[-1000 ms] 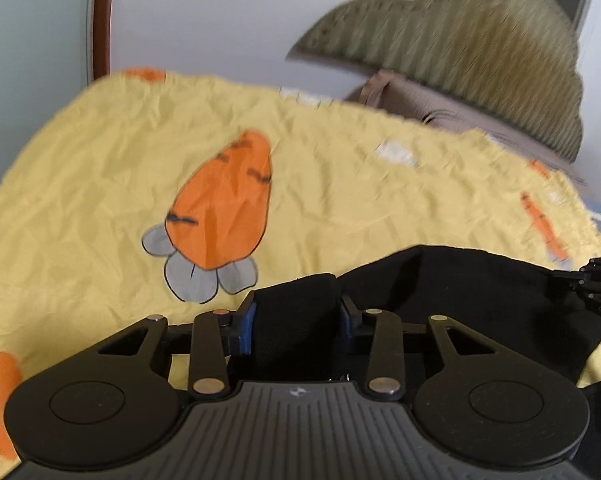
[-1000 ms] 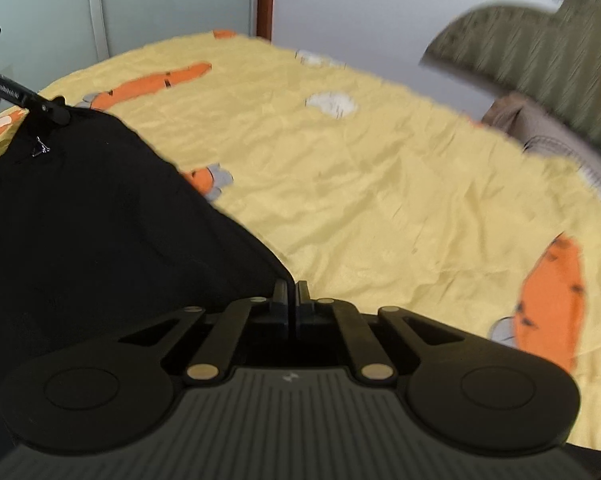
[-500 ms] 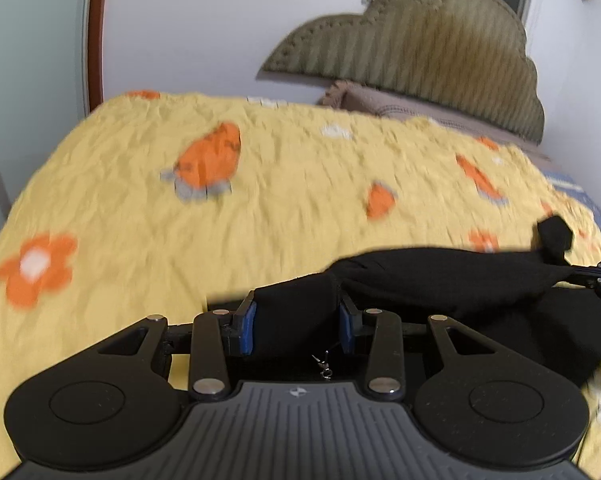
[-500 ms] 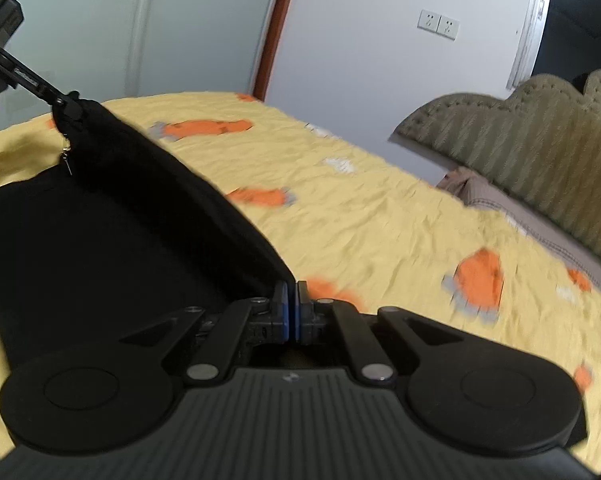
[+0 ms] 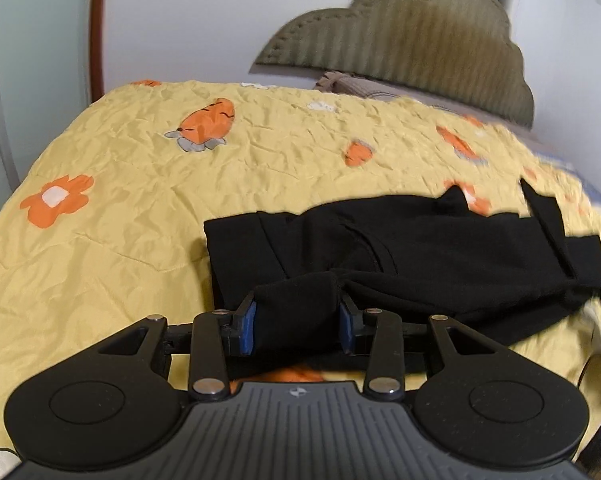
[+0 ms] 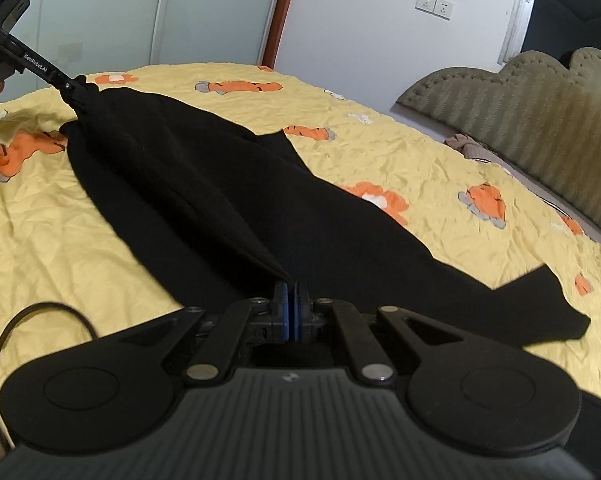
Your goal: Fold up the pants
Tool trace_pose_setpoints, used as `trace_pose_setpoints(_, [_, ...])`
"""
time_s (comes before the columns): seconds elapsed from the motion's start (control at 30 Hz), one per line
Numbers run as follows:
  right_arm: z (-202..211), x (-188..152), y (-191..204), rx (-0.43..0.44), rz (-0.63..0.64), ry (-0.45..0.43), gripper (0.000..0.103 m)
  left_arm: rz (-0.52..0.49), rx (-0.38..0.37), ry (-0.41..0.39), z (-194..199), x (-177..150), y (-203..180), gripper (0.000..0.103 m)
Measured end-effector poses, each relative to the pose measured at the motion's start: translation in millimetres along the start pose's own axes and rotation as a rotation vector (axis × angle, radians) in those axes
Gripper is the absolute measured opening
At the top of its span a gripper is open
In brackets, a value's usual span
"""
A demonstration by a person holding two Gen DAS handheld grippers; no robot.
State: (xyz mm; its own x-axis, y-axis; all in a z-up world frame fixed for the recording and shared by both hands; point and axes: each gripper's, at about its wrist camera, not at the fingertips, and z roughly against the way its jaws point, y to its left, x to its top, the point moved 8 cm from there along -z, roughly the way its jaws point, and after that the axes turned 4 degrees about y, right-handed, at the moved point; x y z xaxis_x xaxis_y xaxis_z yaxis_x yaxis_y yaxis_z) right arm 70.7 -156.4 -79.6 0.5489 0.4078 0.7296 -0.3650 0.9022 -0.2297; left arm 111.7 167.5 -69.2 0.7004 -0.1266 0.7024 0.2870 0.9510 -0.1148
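Now my left claw grips a thick bunch of the black pants between its blue pads, and my right claw is pinched tight on a thin edge. Half a second ago the cloth hung taut in the air; it has since come down onto the yellow bed, one layer over another. I judge this fold nearly laid, ready for release.

Home bedroom, yellow carrot-print bedspread, padded headboard, wall sockets
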Motion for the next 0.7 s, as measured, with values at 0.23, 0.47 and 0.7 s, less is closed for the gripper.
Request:
trace_pose_setpoints(0.23, [-10.8, -26.4, 13.8, -0.04, 0.093, 0.1, 0.006, -0.095, 0.158, 0.037, 11.6, -14.6, 17.5, 0.055])
trace_pose_setpoints(0.47, [31.2, 22.6, -4.2, 0.091, -0.188, -0.13, 0.026, -0.137, 0.201, -0.122, 37.9, 37.9, -13.4, 0.069])
trace_pose_setpoints(0.7, [-45.8, 14.2, -1.3, 0.148, -0.366, 0.05, 0.028, -0.319, 0.219, -0.014, -19.9, 17.8, -65.8, 0.085])
